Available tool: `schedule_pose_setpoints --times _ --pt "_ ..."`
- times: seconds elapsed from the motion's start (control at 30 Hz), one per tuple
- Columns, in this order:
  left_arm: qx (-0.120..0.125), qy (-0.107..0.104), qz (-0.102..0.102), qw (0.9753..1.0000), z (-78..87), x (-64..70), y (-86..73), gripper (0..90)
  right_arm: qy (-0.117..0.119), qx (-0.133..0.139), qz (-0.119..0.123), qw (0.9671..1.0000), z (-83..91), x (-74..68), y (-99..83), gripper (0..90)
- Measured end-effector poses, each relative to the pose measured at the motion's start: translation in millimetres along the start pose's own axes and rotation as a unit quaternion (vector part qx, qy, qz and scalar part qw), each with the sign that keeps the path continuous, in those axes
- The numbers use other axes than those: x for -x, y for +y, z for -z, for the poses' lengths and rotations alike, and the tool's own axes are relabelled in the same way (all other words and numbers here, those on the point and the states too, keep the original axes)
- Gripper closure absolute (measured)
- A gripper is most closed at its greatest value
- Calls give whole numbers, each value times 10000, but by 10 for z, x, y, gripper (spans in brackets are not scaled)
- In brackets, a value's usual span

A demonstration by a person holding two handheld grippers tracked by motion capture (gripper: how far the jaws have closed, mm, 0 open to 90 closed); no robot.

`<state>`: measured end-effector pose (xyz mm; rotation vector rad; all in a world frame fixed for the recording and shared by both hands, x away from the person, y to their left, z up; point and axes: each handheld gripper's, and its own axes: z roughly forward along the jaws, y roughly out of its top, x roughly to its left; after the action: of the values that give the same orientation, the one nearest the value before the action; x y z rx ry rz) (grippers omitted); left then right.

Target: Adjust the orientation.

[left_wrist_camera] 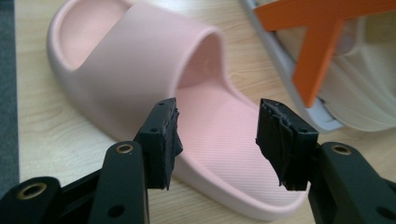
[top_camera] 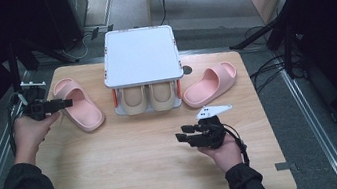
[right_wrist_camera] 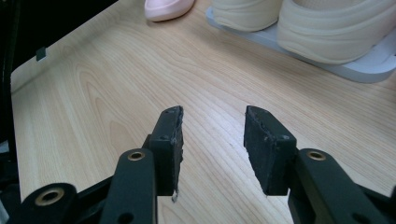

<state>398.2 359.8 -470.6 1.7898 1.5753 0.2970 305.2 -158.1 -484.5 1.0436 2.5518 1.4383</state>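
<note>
Left gripper (left_wrist_camera: pixel 217 140), jaws spread and empty, faces the left pink slipper (left_wrist_camera: pixel 154 93) dead ahead, its sole between the tips, long axis running away up-left; right gripper (top_camera: pixel 193 133) sits farther off, jaws likewise spread.

The high view looks forward and down from above the person's side, far enough back to take in the whole table (top_camera: pixel 119 182), with the white rack (top_camera: pixel 140 55) at upper centre and a pink slipper on each side of it. The left gripper view sits low and very close behind its own jaws, facing the left pink slipper (left_wrist_camera: pixel 154 88) that lies at centre left of the high view (top_camera: pixel 78 105), with the rack's orange brace (left_wrist_camera: pixel 322 51) at upper right. The right gripper view rides just above the tabletop (right_wrist_camera: pixel 93 93), looking across bare wood toward the beige shoes (right_wrist_camera: pixel 327 28) on the rack's lower shelf along its top edge, the same pair at the high view's centre (top_camera: pixel 149 97).
</note>
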Motion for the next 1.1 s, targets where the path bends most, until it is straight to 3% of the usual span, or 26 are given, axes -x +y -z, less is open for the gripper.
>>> schedule_pose_setpoints --times 0.13,0.4,0.5,0.6,0.67,0.77,0.9,1.1 --pt "-38 54 205 9998 -83 -106 -21 479 -57 24 -30 10000 41 5 -27 579" --pt "-102 251 402 9988 -223 -225 -25 466 -304 111 -161 9993 147 33 -81 587" --pt "-122 320 387 9987 -265 -218 -18 455 -352 116 -207 9991 163 42 -101 587" --pt "-61 496 417 9979 -308 -219 -15 456 -381 111 -201 9990 170 45 -112 587" --pt "-151 644 510 9965 -361 -258 -26 465 -490 103 -191 9986 189 35 -124 591" --pt "-142 678 473 9965 -382 -272 -36 468 -501 131 -194 9985 203 40 -130 591" --pt "-70 724 445 9964 -375 -262 -27 578 -508 142 -192 9984 206 43 -132 592" --pt "-154 845 245 9960 -341 -228 -25 735 -503 95 -208 9985 188 48 -135 592"
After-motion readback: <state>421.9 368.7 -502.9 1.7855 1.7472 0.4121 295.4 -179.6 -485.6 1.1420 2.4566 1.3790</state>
